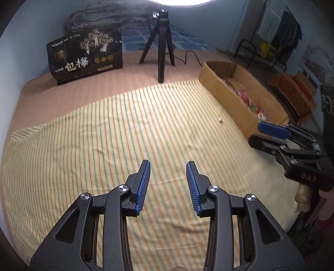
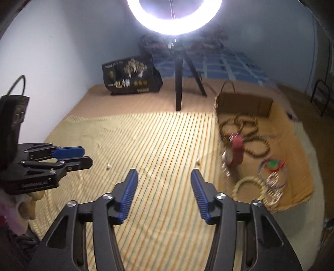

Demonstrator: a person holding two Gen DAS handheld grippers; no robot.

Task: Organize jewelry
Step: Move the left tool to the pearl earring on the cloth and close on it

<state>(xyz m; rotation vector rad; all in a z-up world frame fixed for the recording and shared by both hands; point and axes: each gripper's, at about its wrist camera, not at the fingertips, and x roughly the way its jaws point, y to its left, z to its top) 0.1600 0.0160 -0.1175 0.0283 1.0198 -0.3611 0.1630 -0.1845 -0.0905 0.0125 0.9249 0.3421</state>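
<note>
— Striped cloth [image 1: 104, 135] fills most of what I see, yellow with thin green and orange lines, spread over a tan surface. Where are my grippers?

— Your left gripper [image 1: 168, 166] hangs over the middle of the cloth, jaws apart, nothing between the blue pads. Your right gripper [image 2: 164, 174] is the same: jaws apart, empty, over the cloth's right part, close to the cardboard box [image 2: 296, 146].

— And the jewelry?

— Mostly in the box. From the right wrist view I make out loops of brown beaded necklace [image 2: 250, 133], a red pouch [image 2: 237, 151] lying on them, a pale beaded bracelet [image 2: 248, 181] and a cluster of thin coloured bangles [image 2: 271, 168] nearer me. That view is blurred, so I can't tell finer detail.

— Anything outside the box?

— Two small pale pieces on the cloth — one bead [image 2: 108, 166] over towards the left gripper, and another small piece [image 2: 197, 160] just beside the box's near wall. I can't tell what either is.

— What's behind?

— A black tripod [image 1: 161, 48] stands on the tan surface past the cloth's edge, under a ring light [image 2: 174, 16]. A black printed bag [image 1: 85, 56] leans upright to its left, near the wall.
</note>
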